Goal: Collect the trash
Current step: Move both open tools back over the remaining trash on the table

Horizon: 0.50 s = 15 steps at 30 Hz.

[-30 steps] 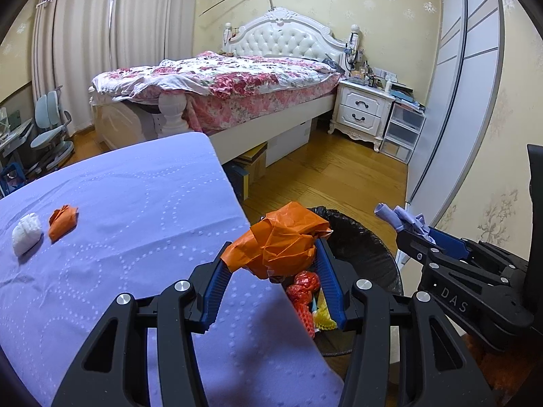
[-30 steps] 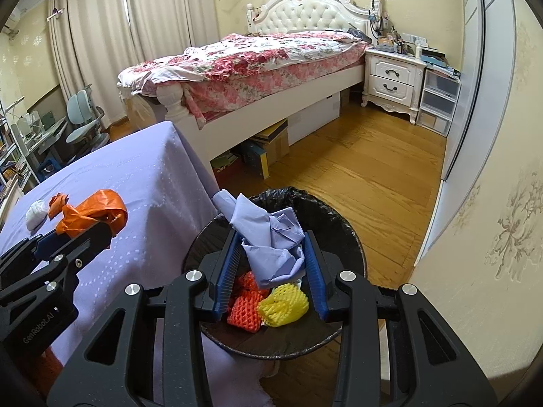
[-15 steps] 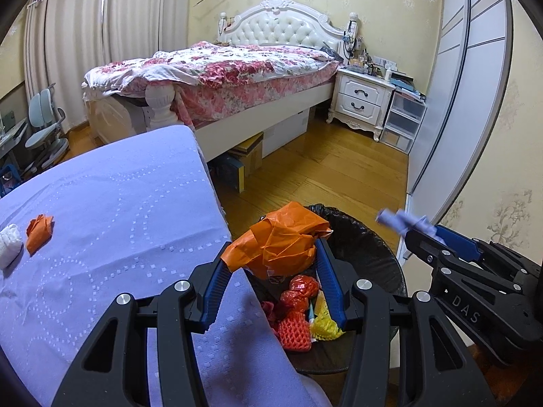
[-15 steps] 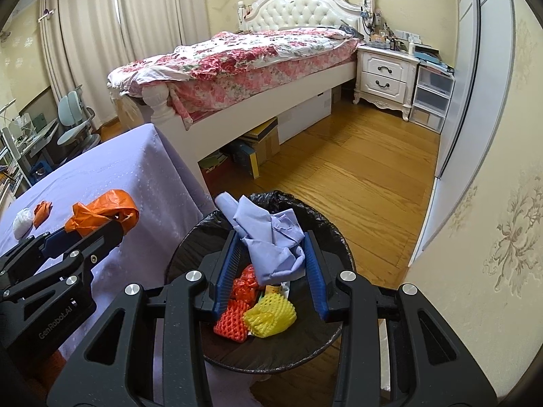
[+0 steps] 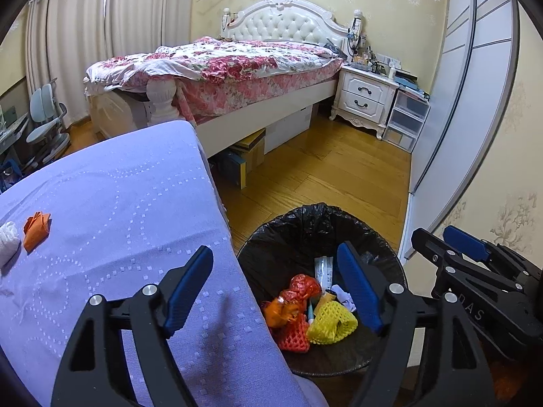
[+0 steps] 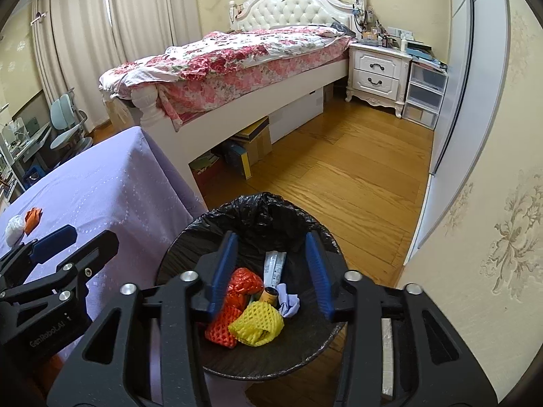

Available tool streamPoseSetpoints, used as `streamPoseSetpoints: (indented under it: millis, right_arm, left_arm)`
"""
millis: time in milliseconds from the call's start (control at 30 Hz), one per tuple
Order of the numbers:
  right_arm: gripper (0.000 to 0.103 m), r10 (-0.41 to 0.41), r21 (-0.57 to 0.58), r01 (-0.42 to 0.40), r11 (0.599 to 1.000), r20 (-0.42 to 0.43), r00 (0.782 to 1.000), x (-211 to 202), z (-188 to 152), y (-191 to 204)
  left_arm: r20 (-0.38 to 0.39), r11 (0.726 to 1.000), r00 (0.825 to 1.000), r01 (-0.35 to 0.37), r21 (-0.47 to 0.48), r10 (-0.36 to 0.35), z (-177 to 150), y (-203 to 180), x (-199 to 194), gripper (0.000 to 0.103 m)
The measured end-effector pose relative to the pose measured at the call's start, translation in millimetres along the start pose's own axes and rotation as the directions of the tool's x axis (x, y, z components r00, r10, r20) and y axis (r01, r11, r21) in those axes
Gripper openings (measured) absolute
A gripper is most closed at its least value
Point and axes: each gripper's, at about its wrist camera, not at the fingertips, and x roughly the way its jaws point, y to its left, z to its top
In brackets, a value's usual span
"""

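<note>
The left gripper hangs with its blue-padded jaws spread wide and nothing between them, one finger over the lilac tablecloth near the table's right edge, the other over the mouth of the trash bin. The right gripper is also parted wide and empty, poised directly above the bin, both fingers framing its contents. The bin, lined with a black bag, stands on the wooden floor right against the table's right side. Inside it lie a yellow foam fruit net, a red foam net touching it on the left, a crumpled red-orange plastic piece just behind, a wadded lilac tissue beside a small dark cylinder with a yellow band, and a flat white wrapper leaning toward the far wall of the bin. In the left wrist view an orange plastic bag shows at the near left of the heap. Two pieces remain on the tablecloth near its left edge: a crumpled orange scrap and, just beside it at the very edge of view, a white wad. A bed with a floral quilt stands beyond the table.
</note>
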Motion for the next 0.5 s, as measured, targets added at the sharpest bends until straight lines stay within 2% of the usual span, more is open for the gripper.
streamPoseSetpoints:
  millis: [300, 500]
  right_arm:
    - [0.068, -0.019, 0.006, 0.019, 1.000, -0.004, 1.000, 1, -1, 0]
    - [0.072, -0.007, 0.000, 0.007, 1.000, -0.003, 1.000, -1, -2, 7]
  left_arm:
    - [0.025, 0.999, 0.999, -0.035, 0.003, 0.035, 0, 3, -11, 0.080]
    - [0.044, 0.996, 0.995, -0.088, -0.003, 0.088, -2, 19, -23, 0.081]
